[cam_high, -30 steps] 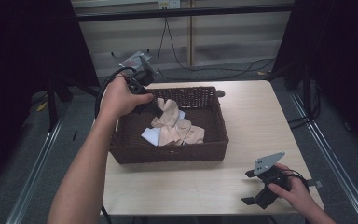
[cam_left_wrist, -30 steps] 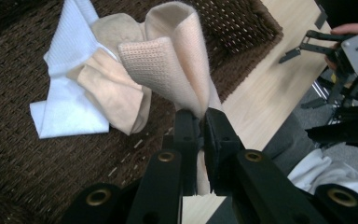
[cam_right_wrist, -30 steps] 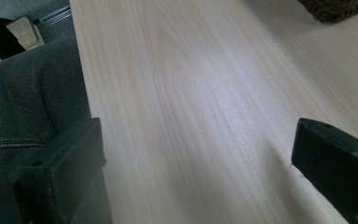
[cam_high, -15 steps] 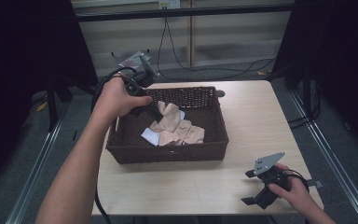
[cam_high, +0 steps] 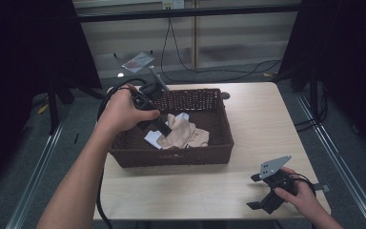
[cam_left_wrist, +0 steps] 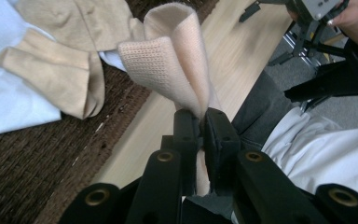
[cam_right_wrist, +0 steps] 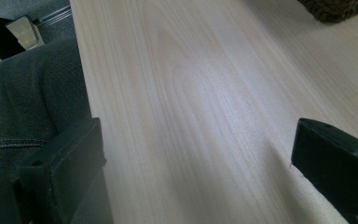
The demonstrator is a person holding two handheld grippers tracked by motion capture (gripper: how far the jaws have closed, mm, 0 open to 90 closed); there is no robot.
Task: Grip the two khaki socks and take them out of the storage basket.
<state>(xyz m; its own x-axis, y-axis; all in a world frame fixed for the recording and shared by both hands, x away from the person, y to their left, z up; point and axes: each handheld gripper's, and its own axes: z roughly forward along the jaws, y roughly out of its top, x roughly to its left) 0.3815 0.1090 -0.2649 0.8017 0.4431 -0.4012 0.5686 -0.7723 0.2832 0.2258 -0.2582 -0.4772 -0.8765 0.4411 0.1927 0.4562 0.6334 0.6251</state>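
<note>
I have the left gripper (cam_high: 164,130) down inside the dark wicker basket (cam_high: 171,157), and its jaws are clamped tight on a fold of the peach knitted cloth (cam_left_wrist: 177,60), which stands up in a loop right above the black fingertips in the left gripper view. From the high view that cloth (cam_high: 186,136) lies among the small heap of fabric in the middle of the basket, with a pale blue piece (cam_high: 152,139) just beside it on the side toward my left hand (cam_high: 124,112). A second tan piece (cam_left_wrist: 60,79) lies folded on the basket floor, near the pinched one. The basket sits on the far left part of the wooden bench (cam_high: 248,124). My right gripper (cam_high: 262,202) rests low over the bare bench near its front right corner, well apart from the basket, jaws spread wide with nothing between them, the right hand (cam_high: 300,195) wrapped around its handle.
</note>
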